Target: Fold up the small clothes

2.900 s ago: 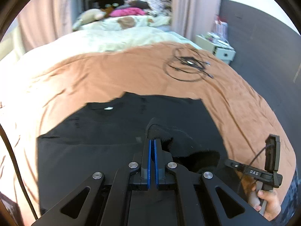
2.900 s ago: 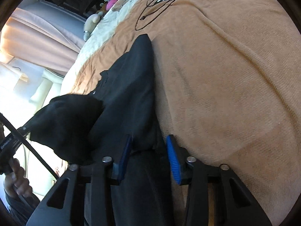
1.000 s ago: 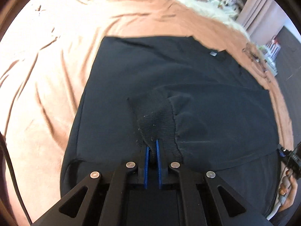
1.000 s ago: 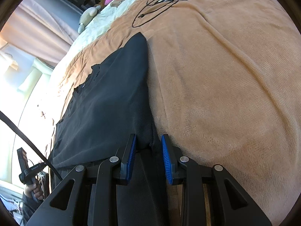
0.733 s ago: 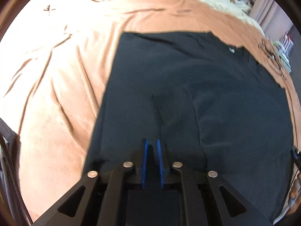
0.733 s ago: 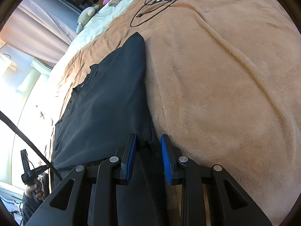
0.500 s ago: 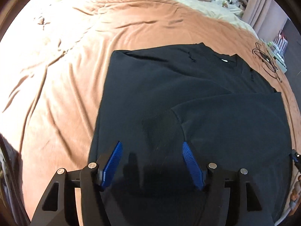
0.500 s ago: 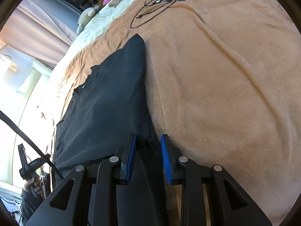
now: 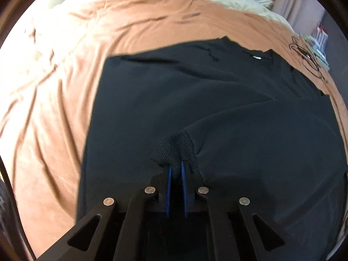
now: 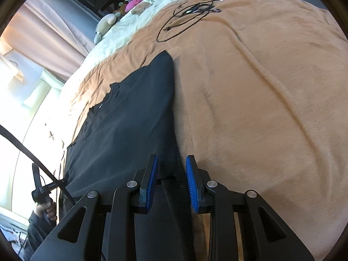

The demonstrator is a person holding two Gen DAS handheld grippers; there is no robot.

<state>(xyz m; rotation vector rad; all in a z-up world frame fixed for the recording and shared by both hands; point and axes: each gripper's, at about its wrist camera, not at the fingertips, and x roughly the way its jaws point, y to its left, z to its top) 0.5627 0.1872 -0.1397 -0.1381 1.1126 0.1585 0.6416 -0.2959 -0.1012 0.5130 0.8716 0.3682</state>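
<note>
Spread over the bed, a wrinkled tan fleece blanket carries a black long-sleeved sweater lying flat, one sleeve folded across its body; the left tool has just closed and now pinches that sleeve's ribbed knit cuff between its blue pads; the right tool clamps the sweater's edge beside bare blanket; a tangle of black cables lies well beyond the sweater.
</note>
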